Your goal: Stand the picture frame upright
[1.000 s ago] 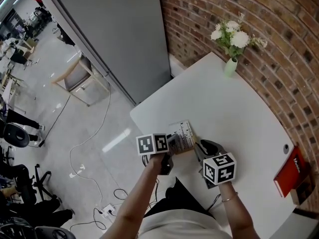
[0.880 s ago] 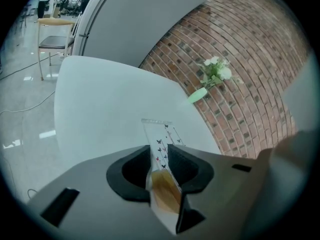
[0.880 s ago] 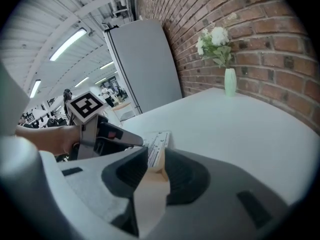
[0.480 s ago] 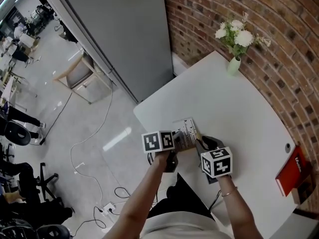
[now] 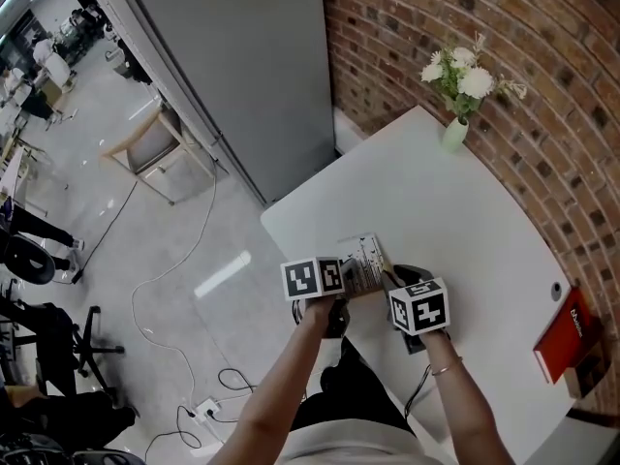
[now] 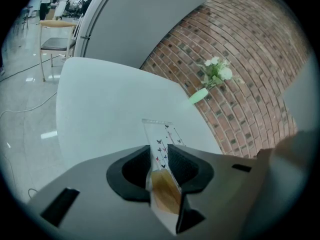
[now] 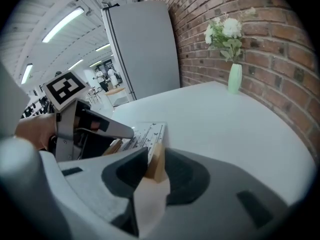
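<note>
**Both claws on the frame, prop leg not yet set**

We read this as the middle of the job: the frame is gripped but not yet standing. On the left, the left gripper [image 6: 161,156] is clenched on the picture frame [image 6: 163,138], its pads pressing both faces of the clear, butterfly-printed pane. The frame is at the near edge of the table [image 5: 465,216], well apart from the vase [image 5: 451,132] and clear across the tabletop from it. It lies low and slanted rather than upright (whether its far edge touches the table we cannot tell). On the side nearer the vase, the right gripper [image 7: 154,170] is clamped on a brown strip [image 7: 158,159] at the frame's back, which we judge to be its prop leg.

Next, we think, the strip must swing away from the pane while the left claw tips the pane toward vertical, bottom edge on the table. Only then should both claws let go, gently, lest so light a frame topple.
</note>
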Demonstrator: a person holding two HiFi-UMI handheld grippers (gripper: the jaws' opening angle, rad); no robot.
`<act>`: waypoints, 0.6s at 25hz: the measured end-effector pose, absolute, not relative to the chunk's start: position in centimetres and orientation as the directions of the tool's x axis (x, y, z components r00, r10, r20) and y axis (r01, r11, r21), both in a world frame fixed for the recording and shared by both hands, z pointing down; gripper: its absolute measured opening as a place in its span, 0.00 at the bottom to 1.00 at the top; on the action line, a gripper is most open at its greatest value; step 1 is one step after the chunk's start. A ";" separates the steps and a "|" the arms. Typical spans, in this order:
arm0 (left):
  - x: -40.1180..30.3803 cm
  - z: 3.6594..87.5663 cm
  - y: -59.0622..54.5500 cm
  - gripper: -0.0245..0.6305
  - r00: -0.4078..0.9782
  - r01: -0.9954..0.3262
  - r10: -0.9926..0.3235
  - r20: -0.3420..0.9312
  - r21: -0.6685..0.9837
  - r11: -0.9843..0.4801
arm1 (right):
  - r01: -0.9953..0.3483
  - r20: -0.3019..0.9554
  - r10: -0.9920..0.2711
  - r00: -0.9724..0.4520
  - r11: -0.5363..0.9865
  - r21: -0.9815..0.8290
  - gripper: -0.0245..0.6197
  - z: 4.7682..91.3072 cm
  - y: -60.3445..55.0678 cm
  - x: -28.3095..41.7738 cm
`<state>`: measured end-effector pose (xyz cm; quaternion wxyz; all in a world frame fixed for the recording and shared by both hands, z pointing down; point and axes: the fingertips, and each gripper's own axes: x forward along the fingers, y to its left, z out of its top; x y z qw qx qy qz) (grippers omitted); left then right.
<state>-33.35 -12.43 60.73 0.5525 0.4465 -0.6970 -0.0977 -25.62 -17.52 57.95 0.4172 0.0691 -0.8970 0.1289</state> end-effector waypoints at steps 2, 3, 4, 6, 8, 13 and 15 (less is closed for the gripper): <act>-33.3 60.7 -12.4 0.19 0.007 -0.516 -0.730 0.684 0.628 0.583 | -0.232 0.779 -0.014 -0.627 0.958 -0.170 0.18 58.2 -17.6 -25.7; -33.3 60.6 -12.4 0.19 0.008 -0.517 -0.728 0.685 0.626 0.584 | -0.230 0.785 -0.009 -0.619 0.958 -0.170 0.18 58.2 -17.5 -25.8; -33.3 60.6 -12.4 0.19 0.009 -0.517 -0.727 0.687 0.625 0.585 | -0.226 0.791 -0.003 -0.612 0.959 -0.171 0.18 58.3 -17.5 -25.8; -33.3 60.5 -12.3 0.19 0.010 -0.518 -0.724 0.689 0.623 0.586 | -0.218 0.802 0.010 -0.597 0.960 -0.174 0.18 58.3 -17.4 -26.0; -33.3 60.5 -12.4 0.19 0.008 -0.519 -0.723 0.691 0.621 0.587 | -0.214 0.813 0.023 -0.581 0.960 -0.180 0.18 58.5 -17.5 -26.2; -33.3 60.5 -12.4 0.19 0.005 -0.520 -0.721 0.692 0.618 0.589 | -0.200 0.835 0.073 -0.545 0.956 -0.214 0.18 58.9 -17.5 -26.5; -33.3 60.5 -12.4 0.19 0.002 -0.522 -0.721 0.693 0.616 0.590 | -0.200 0.849 0.078 -0.523 0.957 -0.211 0.18 58.9 -17.6 -26.4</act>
